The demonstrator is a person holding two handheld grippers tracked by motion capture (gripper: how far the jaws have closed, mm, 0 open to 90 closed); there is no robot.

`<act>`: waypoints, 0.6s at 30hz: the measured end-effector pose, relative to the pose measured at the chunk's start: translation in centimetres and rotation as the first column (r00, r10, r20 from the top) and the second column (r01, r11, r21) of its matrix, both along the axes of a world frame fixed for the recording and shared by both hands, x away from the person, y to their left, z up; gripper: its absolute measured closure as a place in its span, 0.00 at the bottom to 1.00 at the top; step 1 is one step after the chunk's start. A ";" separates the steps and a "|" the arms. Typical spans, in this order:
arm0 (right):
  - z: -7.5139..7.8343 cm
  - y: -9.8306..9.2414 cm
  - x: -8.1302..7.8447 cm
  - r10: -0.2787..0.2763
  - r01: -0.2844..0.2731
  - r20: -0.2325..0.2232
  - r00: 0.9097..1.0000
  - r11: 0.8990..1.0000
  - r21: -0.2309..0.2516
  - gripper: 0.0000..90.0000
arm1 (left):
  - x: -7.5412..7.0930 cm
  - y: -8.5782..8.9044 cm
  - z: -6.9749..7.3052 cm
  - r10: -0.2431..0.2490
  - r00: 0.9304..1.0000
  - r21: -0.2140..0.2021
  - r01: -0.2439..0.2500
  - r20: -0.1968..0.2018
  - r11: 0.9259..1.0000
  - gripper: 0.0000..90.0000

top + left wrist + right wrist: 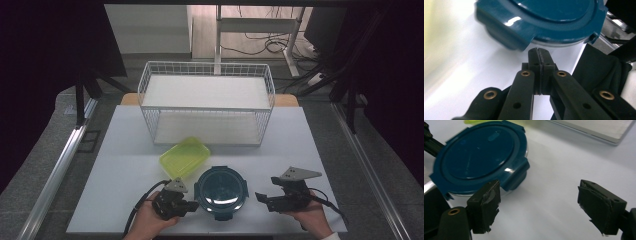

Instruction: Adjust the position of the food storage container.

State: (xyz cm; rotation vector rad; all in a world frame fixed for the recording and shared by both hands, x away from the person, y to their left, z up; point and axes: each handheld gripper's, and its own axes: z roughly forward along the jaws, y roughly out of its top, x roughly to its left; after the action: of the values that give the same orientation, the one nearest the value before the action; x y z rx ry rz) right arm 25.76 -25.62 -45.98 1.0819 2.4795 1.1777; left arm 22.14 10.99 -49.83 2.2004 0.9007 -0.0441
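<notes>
A round container with a dark teal clip-on lid (221, 187) stands near the front edge of the white table (130, 165). Behind it to the left lies a yellow-green rectangular lid (184, 157). My left gripper (194, 205) is just left of the round container, shut with nothing between its jaws; in the left gripper view its tips (539, 53) sit right below one lid clip (510, 37). My right gripper (261, 197) is to the container's right, open and empty. Its fingers (485, 205) stand wide apart beside the teal lid (477, 156).
A white wire basket rack (207, 102) with two shelves stands at the back of the table. Dark curtains hang on both sides. A desk frame and cables are on the floor behind.
</notes>
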 end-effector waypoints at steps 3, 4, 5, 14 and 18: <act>0.2 0.3 0.2 0.010 -0.009 -0.031 0.999 0.999 0.033 0.20 | -0.4 1.7 0.7 0.051 0.999 -0.001 -0.051 0.019 0.999 1.00; 0.3 0.4 0.3 0.011 -0.010 -0.034 0.999 1.000 0.030 0.20 | -0.4 2.1 1.0 0.070 0.997 -0.007 -0.070 0.025 0.998 1.00; 0.4 0.5 0.2 0.014 -0.013 -0.032 0.999 1.000 0.027 0.19 | -0.6 2.8 1.5 0.122 0.992 -0.022 -0.121 0.041 0.992 0.99; 1.7 0.6 0.6 0.018 -0.013 -0.065 0.998 0.996 0.089 0.20 | -1.0 5.2 2.7 0.291 0.957 -0.144 -0.286 0.014 0.947 0.34; 2.0 0.5 0.8 0.021 -0.014 -0.068 0.997 0.995 0.103 0.19 | -1.2 5.4 3.0 0.298 0.954 -0.145 -0.295 0.003 0.945 0.30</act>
State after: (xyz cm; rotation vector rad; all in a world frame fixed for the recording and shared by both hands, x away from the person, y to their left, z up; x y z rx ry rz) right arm 26.56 -25.09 -43.98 1.1474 2.5096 1.3070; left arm 20.99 16.34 -46.87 1.9094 1.1692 0.0608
